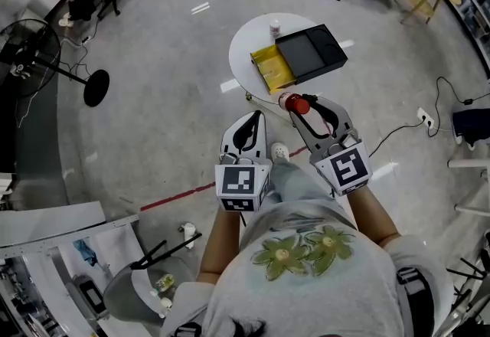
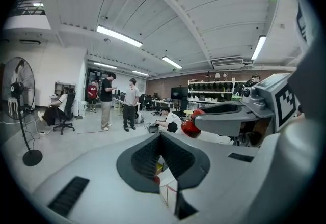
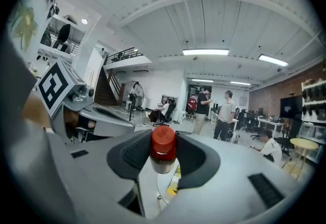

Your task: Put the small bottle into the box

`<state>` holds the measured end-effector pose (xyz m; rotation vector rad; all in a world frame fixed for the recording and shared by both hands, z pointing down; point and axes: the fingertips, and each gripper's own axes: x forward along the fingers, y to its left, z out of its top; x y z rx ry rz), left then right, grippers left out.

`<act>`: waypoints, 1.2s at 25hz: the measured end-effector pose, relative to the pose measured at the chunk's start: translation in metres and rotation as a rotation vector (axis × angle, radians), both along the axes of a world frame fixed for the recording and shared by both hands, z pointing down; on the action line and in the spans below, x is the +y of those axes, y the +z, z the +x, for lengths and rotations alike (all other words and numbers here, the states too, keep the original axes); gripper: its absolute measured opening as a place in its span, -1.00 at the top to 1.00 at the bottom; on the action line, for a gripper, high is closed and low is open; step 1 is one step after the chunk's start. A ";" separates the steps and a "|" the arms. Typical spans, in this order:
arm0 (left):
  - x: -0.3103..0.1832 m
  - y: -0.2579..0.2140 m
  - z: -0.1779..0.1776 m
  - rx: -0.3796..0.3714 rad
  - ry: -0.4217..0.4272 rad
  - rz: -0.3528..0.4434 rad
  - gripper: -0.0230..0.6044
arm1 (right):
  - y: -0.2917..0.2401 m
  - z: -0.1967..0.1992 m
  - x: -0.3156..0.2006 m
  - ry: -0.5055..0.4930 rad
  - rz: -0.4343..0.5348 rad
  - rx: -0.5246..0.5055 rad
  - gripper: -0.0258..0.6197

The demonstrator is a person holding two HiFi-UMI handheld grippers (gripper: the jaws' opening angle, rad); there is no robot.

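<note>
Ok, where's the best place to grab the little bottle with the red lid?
Up at the red cap and neck, one jaw on each side, coming in level from the side. The small bottle is round and upright, so the jaws squeeze squarely across it. The right gripper holds it just so.

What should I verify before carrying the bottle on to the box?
1. Grip: small bottle clamped between the right gripper's jaws, red cap up: ok.
2. box lies open on the round table: ok.
3. Bottle over the box: not ok; the head view shows it short of the box, by the table's near edge.
4. left gripper shut, empty, beside the right one, off the path: ok.
5. White container behind the box, touching it or apart: cannot tell.
</note>
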<state>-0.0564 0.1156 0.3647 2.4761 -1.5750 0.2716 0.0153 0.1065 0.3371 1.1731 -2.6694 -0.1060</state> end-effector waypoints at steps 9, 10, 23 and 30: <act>-0.061 0.012 -0.004 -0.019 0.031 -0.033 0.95 | 0.006 -0.001 -0.066 0.021 -0.026 -0.004 0.46; -0.067 0.013 -0.004 -0.022 0.034 -0.035 0.95 | 0.006 -0.001 -0.072 0.023 -0.026 -0.004 0.46; -0.134 0.027 -0.005 -0.043 0.039 -0.063 0.95 | 0.016 0.003 -0.149 0.048 -0.036 -0.015 0.46; -0.161 0.030 -0.005 -0.043 0.044 -0.071 0.95 | 0.022 0.005 -0.179 0.052 -0.047 -0.002 0.46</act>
